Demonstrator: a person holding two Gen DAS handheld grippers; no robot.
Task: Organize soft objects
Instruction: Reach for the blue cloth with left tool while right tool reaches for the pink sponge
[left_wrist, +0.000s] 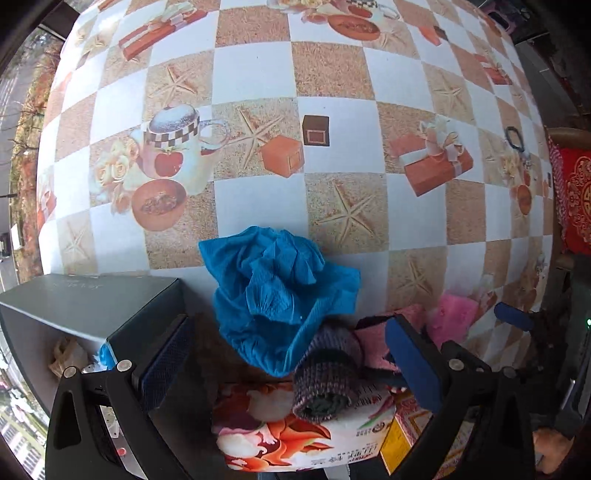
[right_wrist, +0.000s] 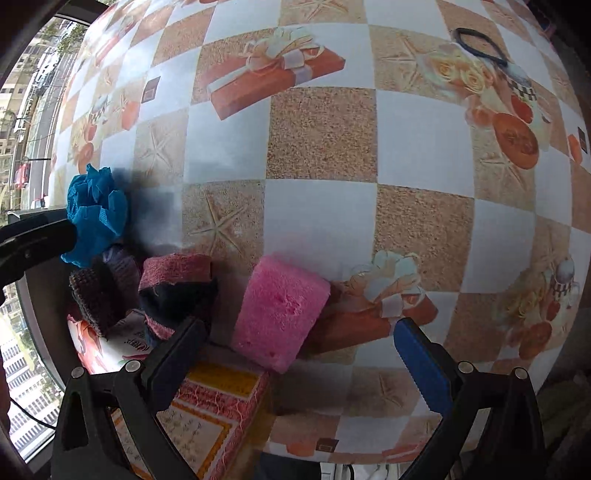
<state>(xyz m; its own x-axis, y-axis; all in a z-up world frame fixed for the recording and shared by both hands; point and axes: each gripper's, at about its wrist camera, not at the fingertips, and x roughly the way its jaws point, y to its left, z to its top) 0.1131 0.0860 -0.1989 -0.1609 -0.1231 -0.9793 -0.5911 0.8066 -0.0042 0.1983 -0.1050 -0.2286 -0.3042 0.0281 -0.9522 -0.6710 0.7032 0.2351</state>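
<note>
Nearest the right gripper its two blue-padded fingers stand spread wide with nothing between them; just ahead, inside the line of that gap and a little toward the left finger, sits the pink sponge, a soft block resting partly on the patterned box and partly on the checkered tablecloth, its long axis running away from the camera and leaning slightly left, so its shorter width lies across the opening; a straight advance and a squeeze looks like the natural next move, and this gripper is plainly the nearer of the two to it; beside the sponge to the left lies a dark red-edged sock, then a rolled knitted piece; the left gripper is likewise spread and holds nothing, with that knitted roll lying between its pads on a floral packet, and the crumpled blue cloth just beyond; a grey box stands to its left; farther off, a black hair tie lies well apart on the cloth.
</note>
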